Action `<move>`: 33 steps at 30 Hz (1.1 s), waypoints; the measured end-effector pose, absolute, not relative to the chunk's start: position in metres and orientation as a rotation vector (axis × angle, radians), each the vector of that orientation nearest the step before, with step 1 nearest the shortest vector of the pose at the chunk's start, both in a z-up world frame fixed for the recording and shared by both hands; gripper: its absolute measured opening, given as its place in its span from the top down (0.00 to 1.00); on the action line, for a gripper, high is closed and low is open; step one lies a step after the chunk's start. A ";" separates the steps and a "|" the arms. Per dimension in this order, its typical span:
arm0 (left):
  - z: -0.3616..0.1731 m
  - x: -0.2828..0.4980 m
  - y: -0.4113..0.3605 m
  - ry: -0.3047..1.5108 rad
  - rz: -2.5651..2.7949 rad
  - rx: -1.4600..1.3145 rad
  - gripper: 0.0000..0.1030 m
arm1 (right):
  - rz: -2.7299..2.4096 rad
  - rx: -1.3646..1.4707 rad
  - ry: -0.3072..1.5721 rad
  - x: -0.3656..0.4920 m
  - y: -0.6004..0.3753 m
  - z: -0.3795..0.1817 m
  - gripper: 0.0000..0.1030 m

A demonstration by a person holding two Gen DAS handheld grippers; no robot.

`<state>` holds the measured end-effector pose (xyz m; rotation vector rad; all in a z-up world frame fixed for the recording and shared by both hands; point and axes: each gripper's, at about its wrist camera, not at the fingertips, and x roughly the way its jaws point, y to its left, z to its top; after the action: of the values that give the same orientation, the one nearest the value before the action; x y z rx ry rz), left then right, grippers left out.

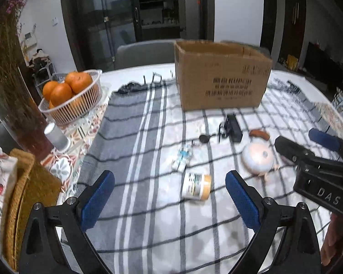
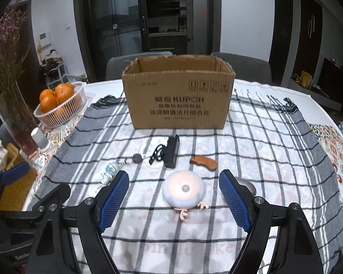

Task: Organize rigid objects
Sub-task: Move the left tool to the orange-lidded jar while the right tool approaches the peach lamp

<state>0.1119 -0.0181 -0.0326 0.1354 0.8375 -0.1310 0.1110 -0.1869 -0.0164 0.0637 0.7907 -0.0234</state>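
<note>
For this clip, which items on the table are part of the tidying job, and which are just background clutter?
Job items:
cardboard box
pill bottle
round toy
black charger
wooden piece
keychain figure

Just lying about:
orange basket
vase of dried flowers
silver can

My pads [image 2: 115, 202] are blue, rough-textured rubber on matt black plastic arms. Under me lies soft woven checked cloth [image 2: 262, 150]. The box [image 2: 178, 98] is matt corrugated cardboard, the comb [image 2: 203, 163] polished wood, the basket [image 2: 59, 111] glossy white plastic.
</note>
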 end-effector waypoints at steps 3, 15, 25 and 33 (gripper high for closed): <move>-0.043 0.113 -0.021 0.858 -0.135 0.153 0.04 | -0.022 0.055 0.818 0.113 -0.187 -0.029 0.21; -0.083 0.129 -0.030 0.953 -0.182 0.144 0.04 | -0.010 0.077 0.931 0.129 -0.195 -0.073 0.21; -0.108 0.151 -0.038 1.005 -0.193 0.145 0.11 | -0.010 0.090 1.003 0.148 -0.204 -0.101 0.21; -0.122 0.167 -0.041 1.039 -0.181 0.135 0.19 | 0.003 0.091 1.038 0.166 -0.207 -0.116 0.21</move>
<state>0.1673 -0.0408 -0.1221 0.1355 1.0389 -0.1814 0.1664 -0.2071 -0.1160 0.0909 1.0385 0.0029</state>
